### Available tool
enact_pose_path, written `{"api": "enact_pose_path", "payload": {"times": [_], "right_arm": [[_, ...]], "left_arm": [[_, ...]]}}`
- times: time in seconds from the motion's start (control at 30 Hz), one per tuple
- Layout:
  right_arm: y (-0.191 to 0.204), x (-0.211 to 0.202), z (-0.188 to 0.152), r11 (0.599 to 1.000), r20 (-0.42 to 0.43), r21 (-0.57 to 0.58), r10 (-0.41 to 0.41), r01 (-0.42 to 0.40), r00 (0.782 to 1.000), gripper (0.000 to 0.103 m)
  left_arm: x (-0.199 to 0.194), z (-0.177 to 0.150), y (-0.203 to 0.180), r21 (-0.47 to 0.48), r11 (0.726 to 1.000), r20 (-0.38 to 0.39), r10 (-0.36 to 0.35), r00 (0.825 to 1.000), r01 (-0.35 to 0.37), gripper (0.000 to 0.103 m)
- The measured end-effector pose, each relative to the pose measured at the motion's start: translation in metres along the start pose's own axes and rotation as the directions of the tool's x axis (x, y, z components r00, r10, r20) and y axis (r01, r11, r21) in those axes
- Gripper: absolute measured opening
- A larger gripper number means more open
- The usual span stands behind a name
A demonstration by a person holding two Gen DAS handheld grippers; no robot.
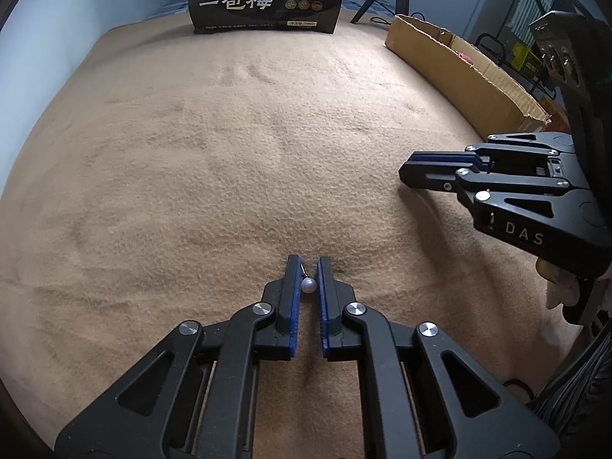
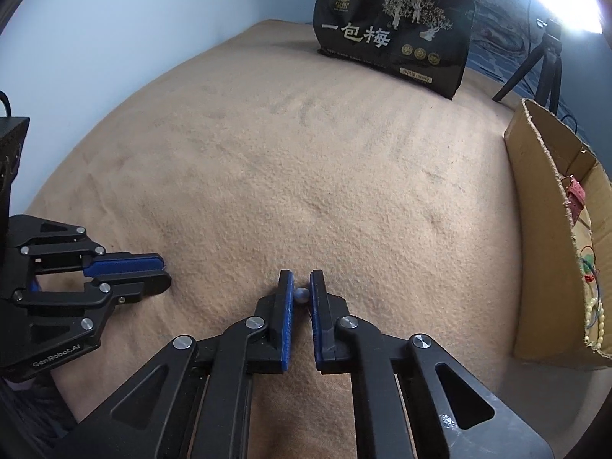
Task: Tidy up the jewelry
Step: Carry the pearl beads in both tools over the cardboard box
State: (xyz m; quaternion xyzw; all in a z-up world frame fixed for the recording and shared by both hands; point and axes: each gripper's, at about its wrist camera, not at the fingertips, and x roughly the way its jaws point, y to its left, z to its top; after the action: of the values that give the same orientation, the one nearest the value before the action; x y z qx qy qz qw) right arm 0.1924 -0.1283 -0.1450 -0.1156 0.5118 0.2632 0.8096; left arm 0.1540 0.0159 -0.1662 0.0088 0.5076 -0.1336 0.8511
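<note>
Left wrist view: left tongs (image 1: 309, 267) clenched on a pearl earring (image 1: 308, 285), bottom centre; right tongs (image 2: 301, 281) grip a grey bead (image 2: 301, 295). Pickup step; next, likely carry both to the cardboard box (image 2: 535, 206), right edge.

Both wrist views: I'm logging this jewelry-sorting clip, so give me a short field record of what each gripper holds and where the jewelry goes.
left gripper: shut on white pearl earring
right gripper: shut on grey bead
surface: tan blanket
container: cardboard box, at the right, some jewelry already inside
background: black snack bag, upright
</note>
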Motion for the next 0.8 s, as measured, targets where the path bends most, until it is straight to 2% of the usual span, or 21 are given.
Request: {"api": "enact_pose_path", "payload": {"times": [0.43, 0.8], "right_arm": [[-0.015, -0.052, 0.011, 0.998, 0.114, 0.062, -0.017, 0.01, 0.993, 0.007], [-0.043, -0.114, 0.012, 0.99, 0.212, 0.136, -0.072, 0.044, 0.975, 0.007]], "left_arm": [[-0.032, 0.012, 0.004, -0.05, 0.999, 0.08, -0.017, 0.997, 0.021, 0.006], [-0.066, 0.043, -0.028, -0.022, 0.996, 0.184, -0.078, 0.98, 0.084, 0.006]]}}
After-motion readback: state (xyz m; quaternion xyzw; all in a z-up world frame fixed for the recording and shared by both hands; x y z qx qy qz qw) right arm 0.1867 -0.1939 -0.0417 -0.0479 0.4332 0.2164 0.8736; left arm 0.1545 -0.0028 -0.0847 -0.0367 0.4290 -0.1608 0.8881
